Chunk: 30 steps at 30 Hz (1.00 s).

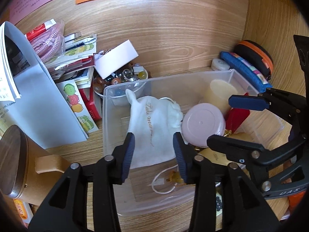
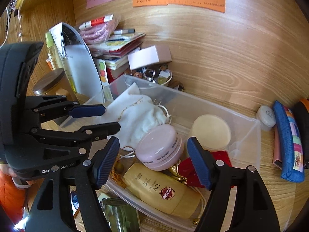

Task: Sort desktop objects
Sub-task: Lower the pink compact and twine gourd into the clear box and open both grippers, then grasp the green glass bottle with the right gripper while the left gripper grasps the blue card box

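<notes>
Both grippers' fingers gape empty (left (image 1: 153,155), right (image 2: 155,161)); red item (image 2: 222,158) in bin (image 1: 108,116) half hidden

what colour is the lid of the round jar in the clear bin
Pale pink. The round jar lies beside the white pouch; the right wrist view shows it best.

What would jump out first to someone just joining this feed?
The clear bin mid-desk, crowded with a white pouch at its left, a pink jar in the middle and a yellow sunscreen bottle along its near wall. Both grippers hang over it with jaws open and empty: the left gripper over the pouch, the right gripper near the jar.
</notes>
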Tool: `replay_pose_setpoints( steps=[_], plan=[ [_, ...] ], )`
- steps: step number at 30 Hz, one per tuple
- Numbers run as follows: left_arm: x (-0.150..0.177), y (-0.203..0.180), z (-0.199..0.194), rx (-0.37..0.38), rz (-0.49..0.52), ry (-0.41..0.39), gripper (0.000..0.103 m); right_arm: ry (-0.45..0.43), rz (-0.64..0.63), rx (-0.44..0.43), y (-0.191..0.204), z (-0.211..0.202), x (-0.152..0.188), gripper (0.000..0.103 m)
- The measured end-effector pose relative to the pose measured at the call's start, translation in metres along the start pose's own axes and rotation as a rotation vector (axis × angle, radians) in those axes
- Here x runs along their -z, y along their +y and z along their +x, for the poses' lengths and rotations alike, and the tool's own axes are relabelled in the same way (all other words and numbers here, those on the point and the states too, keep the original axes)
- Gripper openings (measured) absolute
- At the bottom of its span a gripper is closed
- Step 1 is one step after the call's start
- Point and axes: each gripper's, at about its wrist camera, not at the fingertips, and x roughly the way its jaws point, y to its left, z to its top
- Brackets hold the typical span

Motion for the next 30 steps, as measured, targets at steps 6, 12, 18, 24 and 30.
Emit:
replay_pose_setpoints(
  steps=[6, 12, 18, 24, 30],
  plan=[
    [-0.004, 0.001, -0.015, -0.009, -0.003, -0.044, 0.062, -0.048, 0.015, 0.02, -0.005, -0.024, -0.003, 0.073],
    [-0.005, -0.006, -0.041, -0.081, 0.019, -0.095, 0.075, -0.119, 0.008, 0.044, -0.002, -0.057, -0.004, 0.083],
    [0.005, -0.015, -0.072, -0.113, 0.021, -0.152, 0.088, -0.143, -0.005, 0.056, 0.005, -0.081, 0.005, 0.083],
    [0.02, -0.02, -0.098, -0.094, 0.008, -0.181, 0.09, -0.161, 0.001, 0.066, 0.01, -0.104, 0.026, 0.083],
    [0.046, -0.027, -0.109, -0.112, 0.0, -0.175, 0.093, -0.145, -0.003, 0.068, 0.014, -0.114, 0.052, 0.083]
  ],
)
